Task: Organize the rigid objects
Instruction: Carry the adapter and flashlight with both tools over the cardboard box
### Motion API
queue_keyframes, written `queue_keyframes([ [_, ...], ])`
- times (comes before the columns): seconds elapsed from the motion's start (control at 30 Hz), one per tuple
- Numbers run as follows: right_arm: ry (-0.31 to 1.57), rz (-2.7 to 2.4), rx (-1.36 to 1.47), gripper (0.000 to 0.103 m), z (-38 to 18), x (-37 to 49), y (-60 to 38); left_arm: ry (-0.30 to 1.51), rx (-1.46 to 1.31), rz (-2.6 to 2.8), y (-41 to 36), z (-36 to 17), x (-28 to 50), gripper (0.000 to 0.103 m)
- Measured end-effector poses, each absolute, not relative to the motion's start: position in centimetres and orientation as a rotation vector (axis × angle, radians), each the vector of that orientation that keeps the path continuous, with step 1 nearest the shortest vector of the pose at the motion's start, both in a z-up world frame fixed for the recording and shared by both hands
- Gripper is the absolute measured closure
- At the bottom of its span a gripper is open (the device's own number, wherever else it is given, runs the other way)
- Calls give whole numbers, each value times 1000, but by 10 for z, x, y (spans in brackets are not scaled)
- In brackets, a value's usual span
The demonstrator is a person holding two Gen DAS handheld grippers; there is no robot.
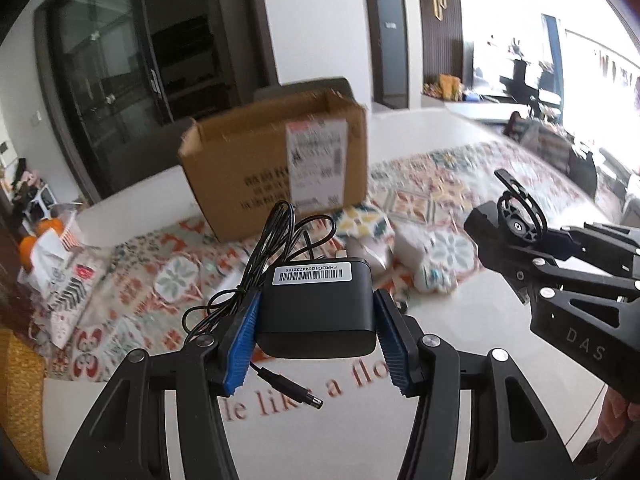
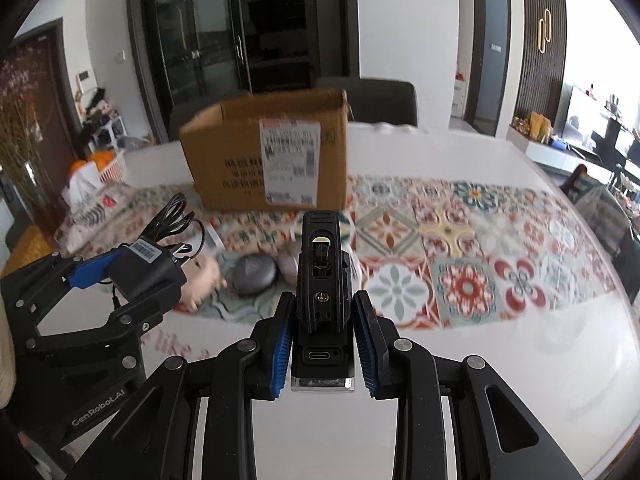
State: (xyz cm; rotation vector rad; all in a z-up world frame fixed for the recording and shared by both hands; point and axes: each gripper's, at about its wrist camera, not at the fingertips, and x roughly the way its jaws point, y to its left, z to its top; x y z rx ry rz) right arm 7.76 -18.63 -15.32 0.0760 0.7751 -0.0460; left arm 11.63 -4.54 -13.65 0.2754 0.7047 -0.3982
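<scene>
My left gripper (image 1: 316,336) is shut on a black power adapter (image 1: 318,308) with a barcode label; its bundled cable (image 1: 272,248) and barrel plug (image 1: 296,390) hang loose. It is held above the white table. My right gripper (image 2: 322,344) is shut on a black bike light with a mount (image 2: 321,292), also held above the table. An open cardboard box (image 1: 276,168) stands ahead on the patterned cloth; it also shows in the right wrist view (image 2: 266,152). The left gripper shows at the left of the right wrist view (image 2: 132,276), the right gripper at the right of the left wrist view (image 1: 516,224).
A patterned table runner (image 2: 460,248) crosses the white table (image 2: 440,400). On it lie a grey oval case (image 2: 255,274), a pink pig toy (image 2: 204,280) and a white object (image 1: 412,244). Bags and oranges (image 1: 44,236) sit at the table's left end. A dark chair (image 2: 380,100) stands behind the box.
</scene>
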Motion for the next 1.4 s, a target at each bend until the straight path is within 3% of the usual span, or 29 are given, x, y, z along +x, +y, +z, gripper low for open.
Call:
queue_keyframes([
  [0.73, 619, 74, 86, 73, -63, 162, -186, 586, 186, -336, -35, -40, 186, 48],
  [1.13, 685, 131, 108, 73, -33, 256, -197, 633, 161, -358, -49, -1, 271, 48],
  [1.4, 811, 164, 116, 73, -42, 326, -204, 768, 147, -384, -61, -10, 336, 48],
])
